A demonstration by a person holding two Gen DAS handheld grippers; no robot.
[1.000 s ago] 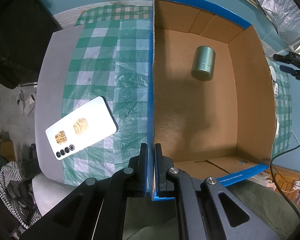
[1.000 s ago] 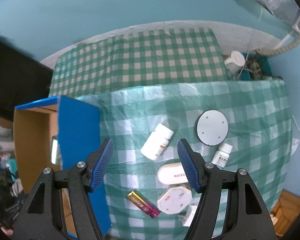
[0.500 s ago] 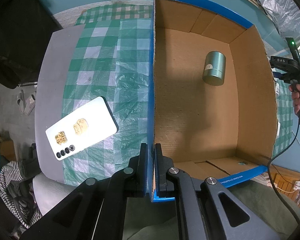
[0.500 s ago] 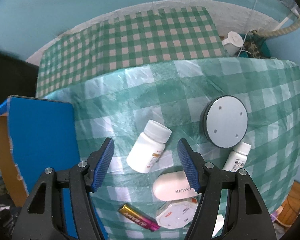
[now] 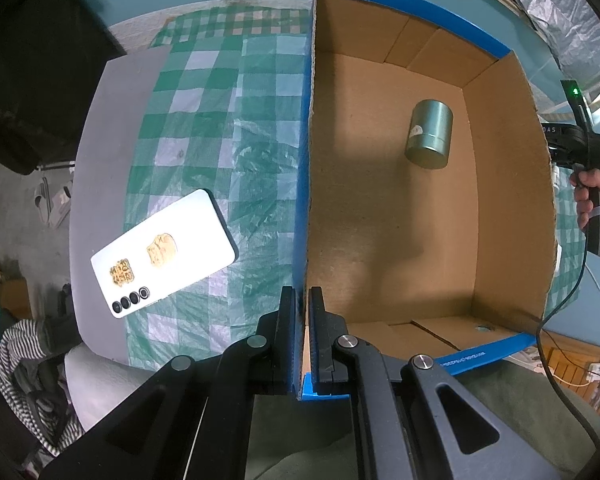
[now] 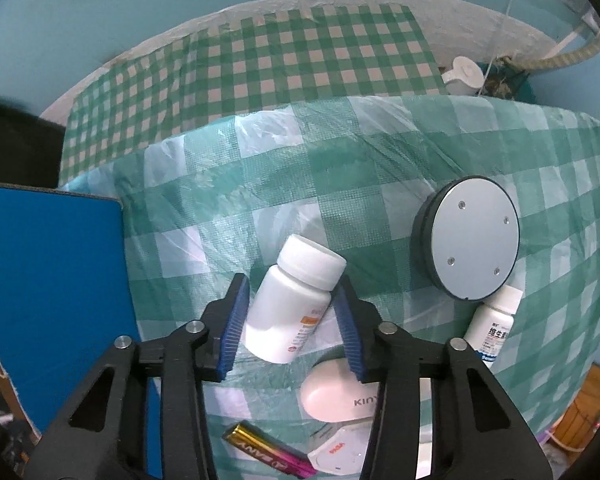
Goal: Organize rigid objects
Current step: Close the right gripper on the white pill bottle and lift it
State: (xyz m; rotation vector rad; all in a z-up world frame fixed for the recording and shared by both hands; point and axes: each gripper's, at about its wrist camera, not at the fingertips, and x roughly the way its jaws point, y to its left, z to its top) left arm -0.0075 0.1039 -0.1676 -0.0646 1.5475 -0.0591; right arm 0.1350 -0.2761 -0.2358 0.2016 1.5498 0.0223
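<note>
While two white bottles [image 6: 290, 308] lie out, one tin [image 5: 430, 134] sits boxed.

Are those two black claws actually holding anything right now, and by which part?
The left gripper is clamped on the upright blue-edged wall of the cardboard box. The right gripper is closing around the white plastic pill bottle, at its body just below the cap; a firm grip cannot be confirmed.

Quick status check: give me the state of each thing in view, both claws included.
Left claw: shut on the box wall.
Right claw: closing around the big bottle.
Box: open, upright.
Can: lying in the box.
Big bottle: capped, lying down.
Small bottle: capped, on the cloth.
Phone: face down.
Battery: lying flat.
</note>
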